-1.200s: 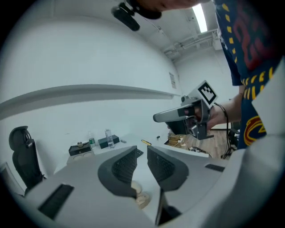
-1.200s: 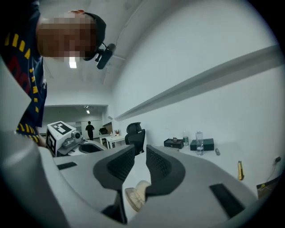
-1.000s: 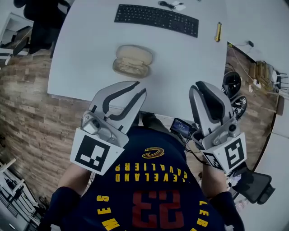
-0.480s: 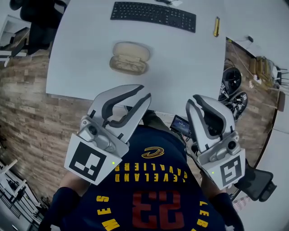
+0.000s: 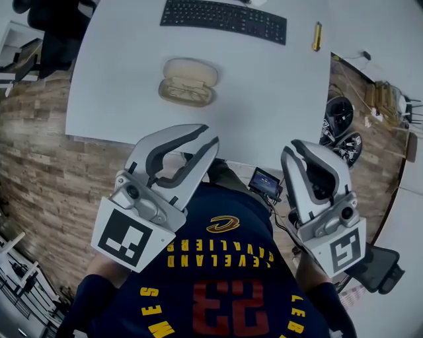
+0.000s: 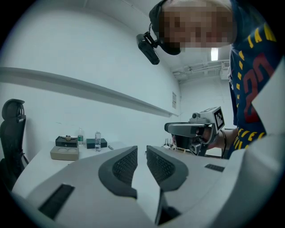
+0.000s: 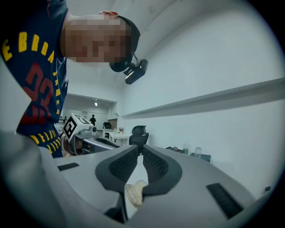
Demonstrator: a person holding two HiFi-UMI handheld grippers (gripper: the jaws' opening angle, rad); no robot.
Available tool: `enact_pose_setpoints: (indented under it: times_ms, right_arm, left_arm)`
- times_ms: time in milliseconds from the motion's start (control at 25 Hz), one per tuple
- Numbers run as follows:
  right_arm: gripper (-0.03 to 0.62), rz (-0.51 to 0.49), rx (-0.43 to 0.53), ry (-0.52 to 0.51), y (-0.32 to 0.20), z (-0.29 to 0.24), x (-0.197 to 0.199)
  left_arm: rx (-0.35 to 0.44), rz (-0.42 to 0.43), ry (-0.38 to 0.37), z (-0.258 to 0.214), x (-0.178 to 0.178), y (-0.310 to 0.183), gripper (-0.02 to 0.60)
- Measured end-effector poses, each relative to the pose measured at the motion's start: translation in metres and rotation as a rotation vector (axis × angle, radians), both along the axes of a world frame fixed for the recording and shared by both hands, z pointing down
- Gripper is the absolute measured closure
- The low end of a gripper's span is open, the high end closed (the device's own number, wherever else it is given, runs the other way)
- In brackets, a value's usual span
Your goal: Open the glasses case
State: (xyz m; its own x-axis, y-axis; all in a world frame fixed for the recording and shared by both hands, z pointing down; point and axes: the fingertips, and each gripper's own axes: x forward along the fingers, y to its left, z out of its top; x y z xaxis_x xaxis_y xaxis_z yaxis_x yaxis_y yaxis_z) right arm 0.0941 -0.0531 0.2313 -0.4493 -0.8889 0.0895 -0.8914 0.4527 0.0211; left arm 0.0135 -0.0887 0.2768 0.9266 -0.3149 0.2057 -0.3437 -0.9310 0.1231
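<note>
The glasses case (image 5: 188, 82) lies lid-up and open on the worktop (image 5: 264, 92), just this side of the keyboard (image 5: 223, 20), so the job looks done. Well back from the keyboard, the left hand-held gripper (image 5: 208, 135) hangs narrowly parted and empty. The right hand-held gripper (image 5: 299, 148) has just been closing, with nothing between its jaws. A yellow tool (image 5: 317, 36) sits beside the keyboard; nothing obstructs.

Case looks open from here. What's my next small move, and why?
Probably just hold back and stop. The case lies open on the table, lid tipped back. Left gripper and right gripper are empty near your chest; the right's jaws have just been closing on nothing.
</note>
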Motion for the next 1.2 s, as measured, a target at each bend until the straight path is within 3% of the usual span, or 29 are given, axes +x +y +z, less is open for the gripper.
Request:
enact_pose_setpoints:
  times_ms: [1200]
  right_arm:
    - [0.553, 0.004, -0.013, -0.046, 0.002, 0.002, 0.007]
  left_arm:
    - [-0.019, 0.008, -0.013, 0.006, -0.002, 0.003, 0.505]
